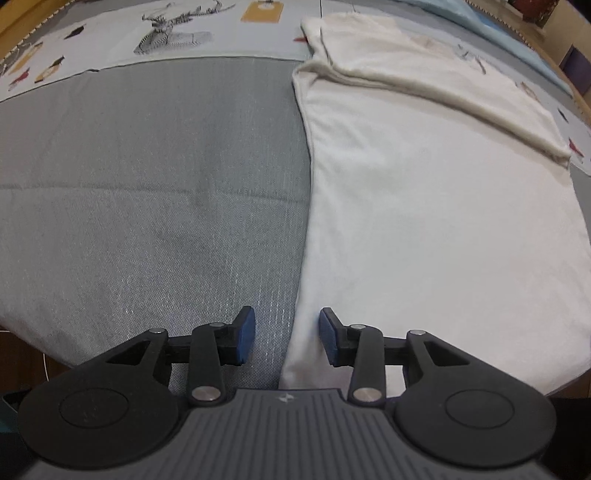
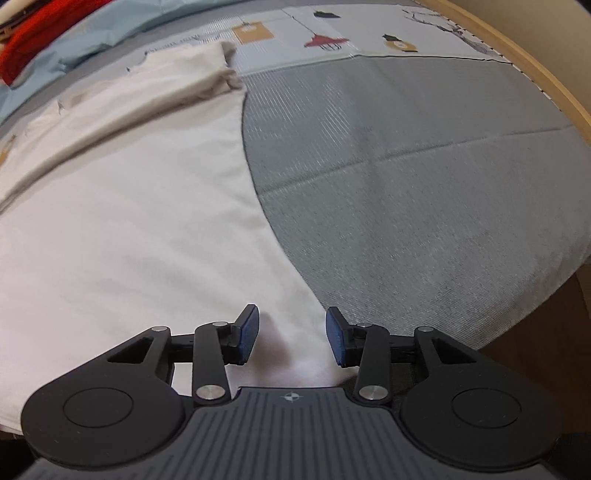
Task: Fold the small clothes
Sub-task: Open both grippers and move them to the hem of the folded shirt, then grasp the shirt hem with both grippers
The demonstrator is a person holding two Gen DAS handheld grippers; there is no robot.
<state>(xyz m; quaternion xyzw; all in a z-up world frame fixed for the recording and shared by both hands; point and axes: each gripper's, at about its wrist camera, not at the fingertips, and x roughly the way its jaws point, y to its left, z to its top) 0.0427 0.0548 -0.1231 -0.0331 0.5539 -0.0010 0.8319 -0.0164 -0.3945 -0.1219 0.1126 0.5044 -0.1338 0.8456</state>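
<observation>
White cloth, a small shirt (image 1: pixel 436 206), lies flat on the grey mat (image 1: pixel 155 192); it is the thing to fold, and it sits on the bed-like top between the two grippers. At the far end one part, maybe a sleeve or the top edge (image 1: pixel 424 74), is already turned over onto the shirt, so the folding looks begun; the big body of the shirt is still spread wide, so most of the job seems left to do.

The left gripper (image 1: pixel 287 336) has its jaws apart, one on each side of the shirt's near left edge; nothing is held yet. The right gripper (image 2: pixel 291 338) also has its jaws apart, with the shirt's near right corner lying between them; it does not pinch the cloth yet. It looks like both are set to grab the near hem and lift it up for the next fold.

No boxes, baskets or bins show in either view, so there is nothing to say about what is inside them. Far off lie a light blue cloth (image 2: pixel 92 33) and a red cloth (image 2: pixel 40 33); whether they are folded is too hard to tell.
</observation>
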